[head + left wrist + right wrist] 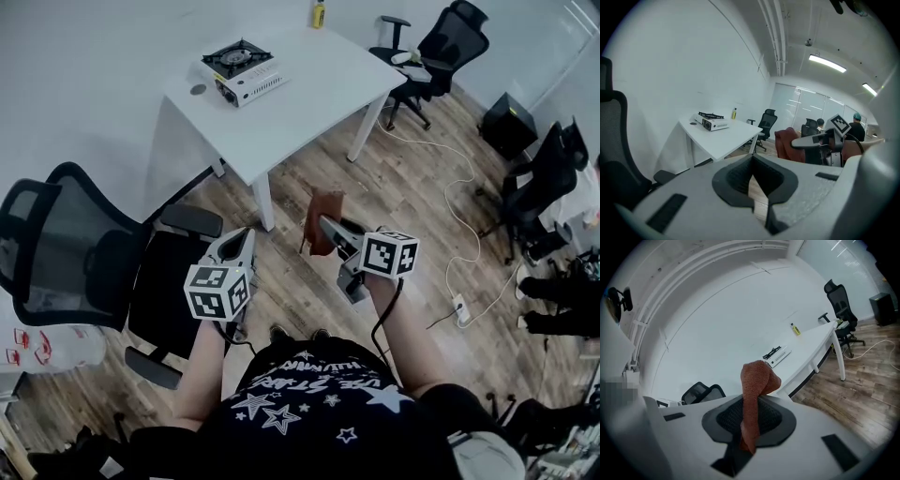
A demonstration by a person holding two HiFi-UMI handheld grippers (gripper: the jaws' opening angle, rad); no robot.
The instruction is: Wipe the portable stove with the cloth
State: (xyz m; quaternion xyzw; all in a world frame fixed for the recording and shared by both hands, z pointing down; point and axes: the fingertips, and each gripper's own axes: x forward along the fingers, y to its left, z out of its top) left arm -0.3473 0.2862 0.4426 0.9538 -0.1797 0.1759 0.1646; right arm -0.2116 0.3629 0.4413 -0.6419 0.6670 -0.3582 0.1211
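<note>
The right gripper [324, 225] fingers are gripping the brown cloth [753, 383]; the left gripper [244, 236] fingers are sitting closed, empty. Wiping isn't starting yet: the portable stove [242, 70] is sitting on the desk [314, 98], well apart.

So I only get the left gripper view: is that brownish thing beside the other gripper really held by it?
Observer: Yes. In the right gripper view the brown cloth is pinched between the right gripper's shut jaws.
Operator: Is the person at the stove?
Observer: No. The head view shows the portable stove on the white table, and the left gripper over the wooden floor, short of the table.
Operator: Anything underfoot?
Observer: A white cable trails across the floor to a power strip on the person's right.
</note>
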